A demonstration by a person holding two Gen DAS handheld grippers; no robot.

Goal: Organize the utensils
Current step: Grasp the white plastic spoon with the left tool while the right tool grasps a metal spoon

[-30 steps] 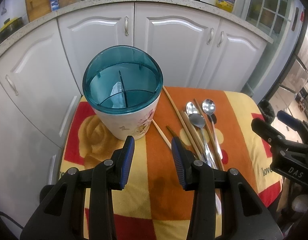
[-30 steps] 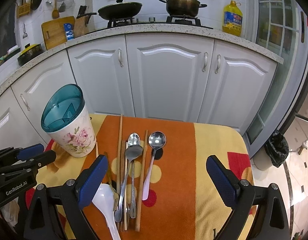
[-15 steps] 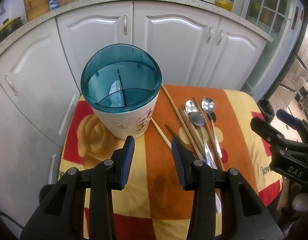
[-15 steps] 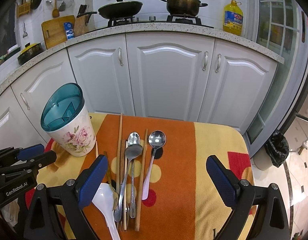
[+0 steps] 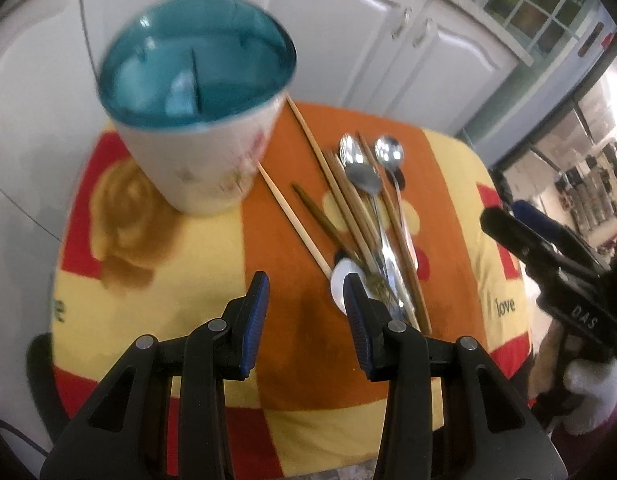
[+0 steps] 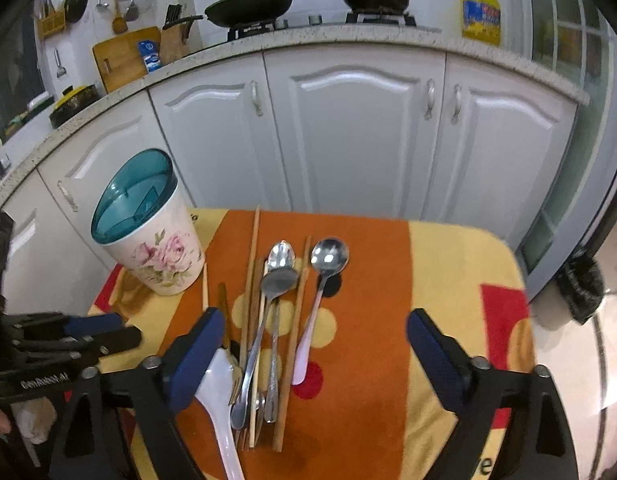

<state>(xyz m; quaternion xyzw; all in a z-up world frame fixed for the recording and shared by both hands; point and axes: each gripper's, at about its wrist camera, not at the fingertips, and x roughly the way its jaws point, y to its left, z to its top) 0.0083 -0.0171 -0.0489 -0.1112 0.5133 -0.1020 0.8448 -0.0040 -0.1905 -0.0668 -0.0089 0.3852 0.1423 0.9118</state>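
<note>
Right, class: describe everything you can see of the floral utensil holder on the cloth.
The utensil holder is a round tapered cup, wider at the top, with a white glossy wall printed with pink roses and green leaves. A translucent teal plastic insert lines it, its rim showing above the white wall and thin dividers splitting it into compartments. No utensil sticks out of it. It stands upright on the patterned cloth, at the left back corner, left of the chopsticks and spoons. Neither gripper touches it.
</note>
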